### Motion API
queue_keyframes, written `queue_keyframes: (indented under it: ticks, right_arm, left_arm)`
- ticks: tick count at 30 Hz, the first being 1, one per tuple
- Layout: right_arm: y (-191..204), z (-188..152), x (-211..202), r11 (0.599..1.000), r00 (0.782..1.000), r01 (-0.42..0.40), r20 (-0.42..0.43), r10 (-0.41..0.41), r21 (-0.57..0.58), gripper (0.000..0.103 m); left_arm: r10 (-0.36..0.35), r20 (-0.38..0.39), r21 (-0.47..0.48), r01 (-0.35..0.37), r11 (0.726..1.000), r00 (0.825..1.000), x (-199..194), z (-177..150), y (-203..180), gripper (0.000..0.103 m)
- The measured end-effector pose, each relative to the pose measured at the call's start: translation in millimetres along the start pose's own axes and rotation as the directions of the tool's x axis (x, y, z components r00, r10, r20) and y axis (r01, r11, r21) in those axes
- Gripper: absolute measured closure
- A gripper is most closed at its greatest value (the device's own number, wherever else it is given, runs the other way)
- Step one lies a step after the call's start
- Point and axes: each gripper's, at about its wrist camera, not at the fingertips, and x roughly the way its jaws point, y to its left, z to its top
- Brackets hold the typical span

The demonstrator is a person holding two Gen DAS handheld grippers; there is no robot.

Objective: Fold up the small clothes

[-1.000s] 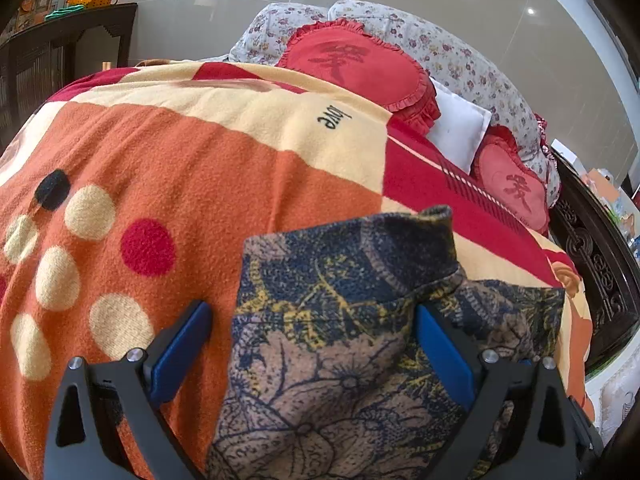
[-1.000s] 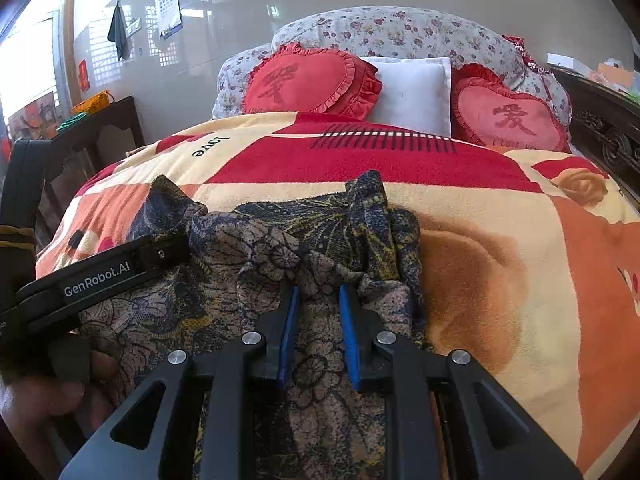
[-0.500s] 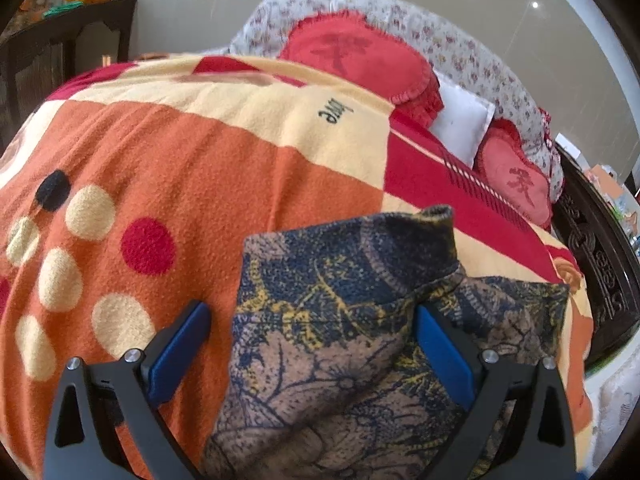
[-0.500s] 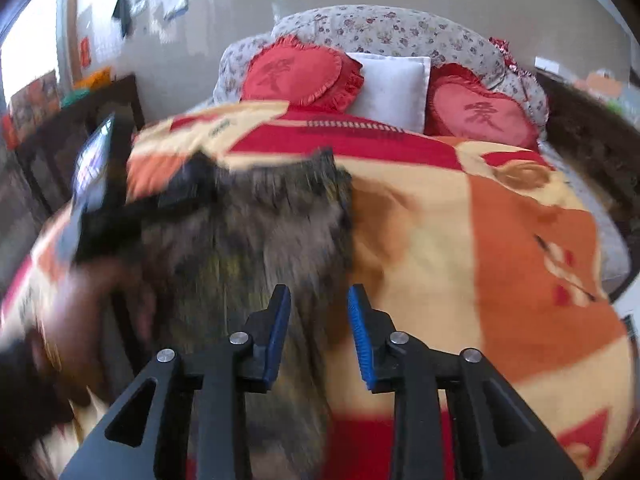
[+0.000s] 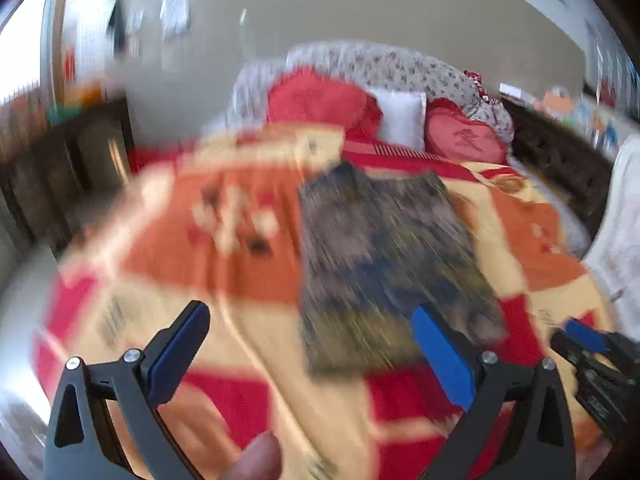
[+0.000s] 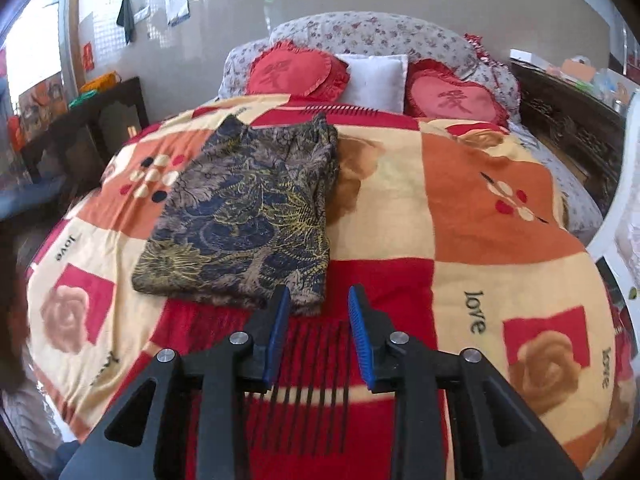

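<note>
A dark blue and brown flower-print garment [image 6: 248, 216] lies folded flat in a long rectangle on the patchwork blanket [image 6: 460, 216]. It shows blurred in the left wrist view [image 5: 384, 264]. My right gripper [image 6: 318, 300] is open and empty, held just short of the garment's near edge. My left gripper [image 5: 312, 328] is wide open and empty, held above the blanket before the garment. The other gripper's tip [image 5: 584, 340] shows at the right edge of the left wrist view.
Two red heart cushions [image 6: 296, 70] [image 6: 452, 98], a white pillow [image 6: 374, 76] and a floral bolster [image 6: 372, 34] lie at the bed's head. Dark wooden furniture stands left [image 6: 80, 136] and right [image 6: 568, 128] of the bed. A white object [image 6: 624, 208] stands at the right.
Both grippers have pulled back from the garment, which now lies flat. The right gripper let go of the cloth and opened. The left wrist view is blurred by motion.
</note>
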Motion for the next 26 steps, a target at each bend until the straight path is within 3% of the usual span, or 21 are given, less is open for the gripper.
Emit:
queue_keyframes:
  ticks: [2, 5, 7, 18, 26]
  right_arm:
    - [-2, 0, -10, 1.0, 1.0, 0.009, 0.004, -0.009, 0.001, 0.1]
    - [-3, -4, -22, 0.999, 1.0, 0.027, 0.001, -0.027, -0.02, 0.1]
    - [-4, -8, -30, 0.999, 0.999, 0.043, 0.013, -0.042, -0.03, 0.1]
    - [-7, -17, -39, 0.998, 0.998, 0.057, 0.034, -0.056, -0.031, 0.1]
    - [-1, -14, -38, 0.998, 0.998, 0.054, 0.04, -0.052, -0.038, 0.1]
  left_arm:
    - [-0.051, -0.094, -0.047, 0.046, 0.998, 0.994, 5, -17, 0, 0.0]
    - [0.013, -0.165, -0.001, -0.013, 1.0, 0.986, 6, -31, -20, 0.0]
    - [0.06, -0.18, 0.046, -0.052, 0.998, 0.982, 1, -35, -31, 0.0]
    - [0.039, -0.223, 0.028, -0.033, 0.999, 0.974, 9, -26, -39, 0.0]
    - [0.036, -0.212, 0.015, -0.033, 0.999, 0.977, 10, -27, -35, 0.0]
